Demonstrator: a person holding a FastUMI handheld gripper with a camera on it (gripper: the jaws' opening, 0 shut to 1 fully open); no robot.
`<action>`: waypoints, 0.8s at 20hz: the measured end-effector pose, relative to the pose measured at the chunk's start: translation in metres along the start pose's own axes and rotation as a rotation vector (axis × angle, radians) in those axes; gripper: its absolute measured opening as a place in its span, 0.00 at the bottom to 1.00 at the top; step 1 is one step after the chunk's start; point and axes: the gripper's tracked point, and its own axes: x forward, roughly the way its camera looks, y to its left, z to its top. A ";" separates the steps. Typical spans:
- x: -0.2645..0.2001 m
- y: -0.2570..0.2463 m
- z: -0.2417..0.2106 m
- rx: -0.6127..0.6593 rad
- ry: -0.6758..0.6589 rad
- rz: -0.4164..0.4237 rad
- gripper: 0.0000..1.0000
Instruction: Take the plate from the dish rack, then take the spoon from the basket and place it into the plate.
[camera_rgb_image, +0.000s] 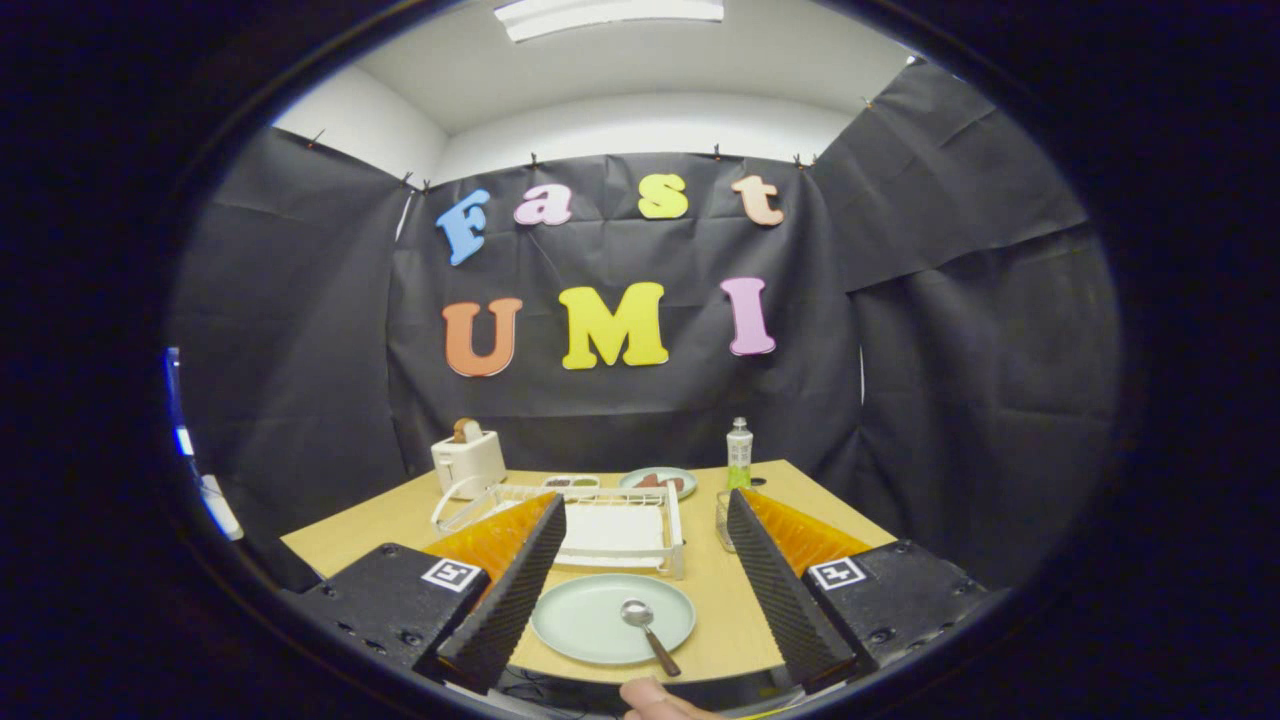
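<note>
Lying on the wooden table (400, 520) near its front edge is one pale green plate (585, 625), and in it one spoon (648, 632), bowl toward the plate's middle, dark handle angled toward the front edge. The tongs (640, 590) hang spread wide and hold nothing; their two ribbed black fingers (520, 590) stand either side of the plate, apart from it. One white dish rack (610, 525) sits just beyond the plate, its slots bare as far as can be seen. To the right of the rack stands one small clear basket (722, 520), partly hidden behind the right finger; its contents cannot be made out. Toward the table's far edge are one white toaster (468, 460) with something brown in its slot, one small tray (571, 483) with dark items, a second plate (658, 482) carrying reddish food, and one green-and-white bottle (739, 455). Black cloth walls the booth, with a white ceiling and a light panel (610, 15) above. A fingertip (655, 695) shows at the front edge
</note>
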 end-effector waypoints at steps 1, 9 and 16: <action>-0.003 0.002 0.003 -0.008 -0.004 0.004 1.00; -0.013 0.008 -0.001 -0.044 -0.020 0.017 1.00; -0.010 0.000 -0.004 -0.036 -0.014 0.011 1.00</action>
